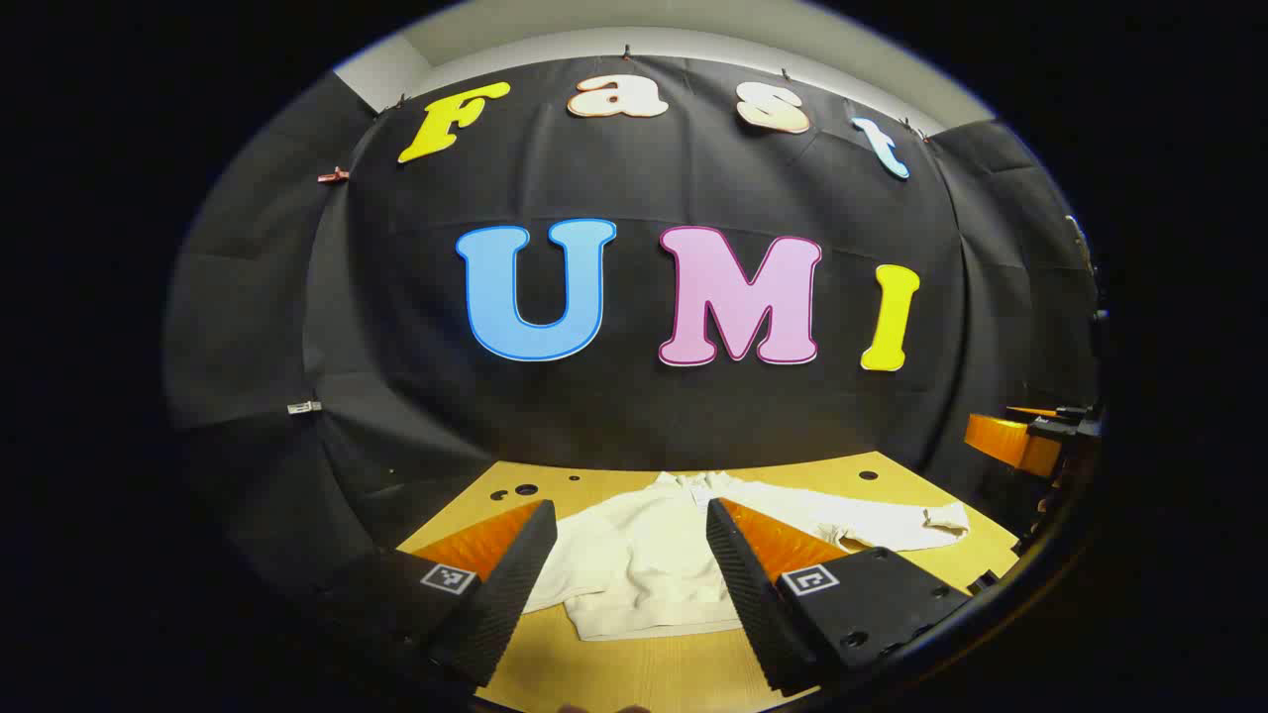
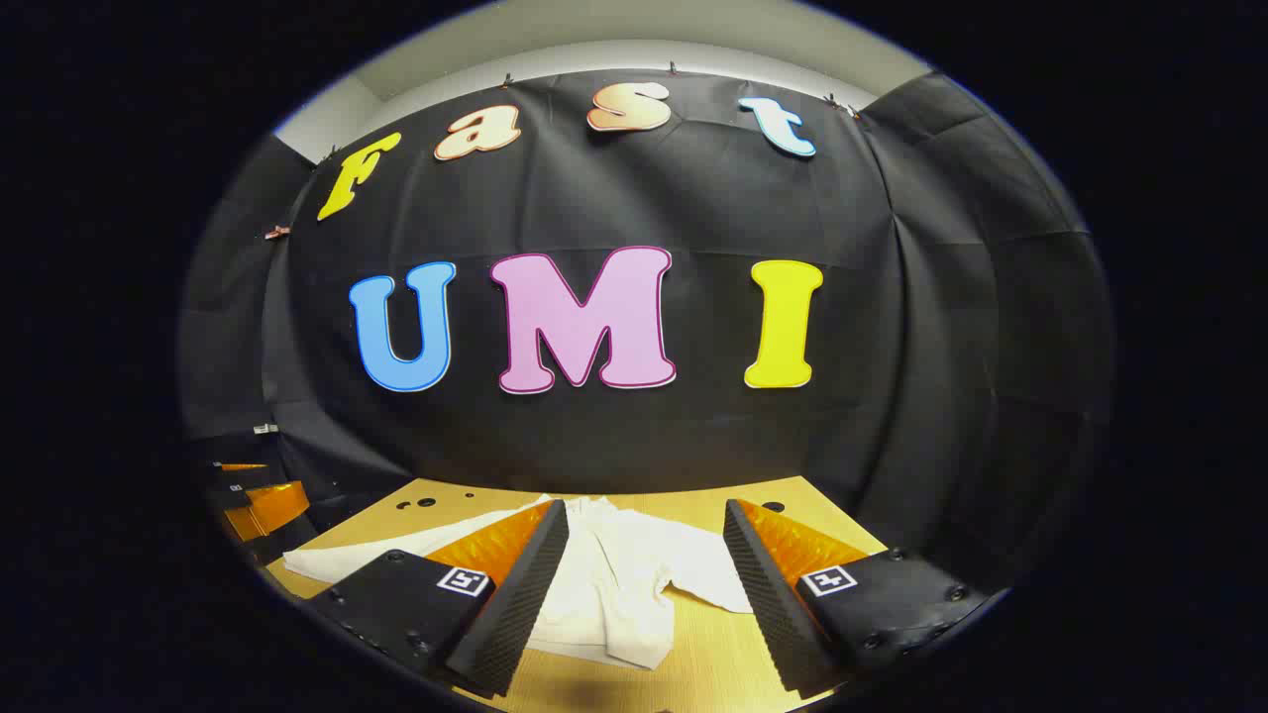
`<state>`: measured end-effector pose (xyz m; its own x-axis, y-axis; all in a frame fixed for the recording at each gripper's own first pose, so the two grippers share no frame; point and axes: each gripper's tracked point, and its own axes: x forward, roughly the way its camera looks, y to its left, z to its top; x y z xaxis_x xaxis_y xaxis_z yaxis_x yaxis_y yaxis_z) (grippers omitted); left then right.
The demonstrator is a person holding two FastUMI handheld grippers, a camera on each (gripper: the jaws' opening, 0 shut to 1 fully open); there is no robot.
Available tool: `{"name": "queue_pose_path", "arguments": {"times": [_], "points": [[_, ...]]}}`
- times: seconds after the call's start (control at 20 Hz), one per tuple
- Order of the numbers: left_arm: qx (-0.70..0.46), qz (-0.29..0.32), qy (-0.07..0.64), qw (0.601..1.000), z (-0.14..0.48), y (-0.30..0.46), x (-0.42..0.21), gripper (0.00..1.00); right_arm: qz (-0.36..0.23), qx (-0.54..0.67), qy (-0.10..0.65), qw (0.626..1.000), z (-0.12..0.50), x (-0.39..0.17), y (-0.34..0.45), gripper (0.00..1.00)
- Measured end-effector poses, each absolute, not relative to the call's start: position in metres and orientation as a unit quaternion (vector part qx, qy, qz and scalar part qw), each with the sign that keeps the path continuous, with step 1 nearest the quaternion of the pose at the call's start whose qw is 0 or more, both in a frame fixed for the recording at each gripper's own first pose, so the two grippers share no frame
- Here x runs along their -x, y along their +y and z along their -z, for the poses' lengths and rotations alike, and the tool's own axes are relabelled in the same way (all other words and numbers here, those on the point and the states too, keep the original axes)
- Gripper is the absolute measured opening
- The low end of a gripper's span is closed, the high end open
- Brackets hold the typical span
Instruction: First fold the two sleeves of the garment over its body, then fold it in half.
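A cream-white garment (image 1: 649, 560) lies spread flat on the light wooden desk (image 1: 654, 663), its collar toward the booth's dark back wall and its ribbed hem toward the near edge. In the left gripper view, one sleeve (image 1: 892, 520) stretches out sideways to the right across the desk, its cuff lying near the desk's right edge, not folded over the body. The left gripper (image 1: 631, 584) hangs above the near part of the desk with its fingers spread wide apart and nothing between them; the body of the garment shows through the gap, and I cannot see either finger touching the cloth. At the far right of that view the other gripper (image 1: 1030, 436) shows, held off beyond the desk's edge. In the right gripper view the same garment (image 2: 619, 584) lies ahead, with a sleeve (image 2: 396, 550) reaching away to the left over the desk (image 2: 713, 654) and another fold of cloth lying out to the right beside the body. The right gripper (image 2: 639, 599) also hangs over the near edge, fingers released and wide apart, holding nothing. A few small dark holes (image 2: 421, 503) dot the desk surface near its back edge.
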<state>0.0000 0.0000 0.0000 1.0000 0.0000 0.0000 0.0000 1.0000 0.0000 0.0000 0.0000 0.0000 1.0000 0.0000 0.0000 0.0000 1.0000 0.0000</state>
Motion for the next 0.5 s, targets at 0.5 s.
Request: {"name": "queue_pose_path", "arguments": {"times": [0.5], "points": [[-0.002,-0.009,0.005,1.000,0.004,0.000,-0.009,0.96,-0.005,0.001,0.009,1.000,0.005,-0.016,0.000,0.98]]}}
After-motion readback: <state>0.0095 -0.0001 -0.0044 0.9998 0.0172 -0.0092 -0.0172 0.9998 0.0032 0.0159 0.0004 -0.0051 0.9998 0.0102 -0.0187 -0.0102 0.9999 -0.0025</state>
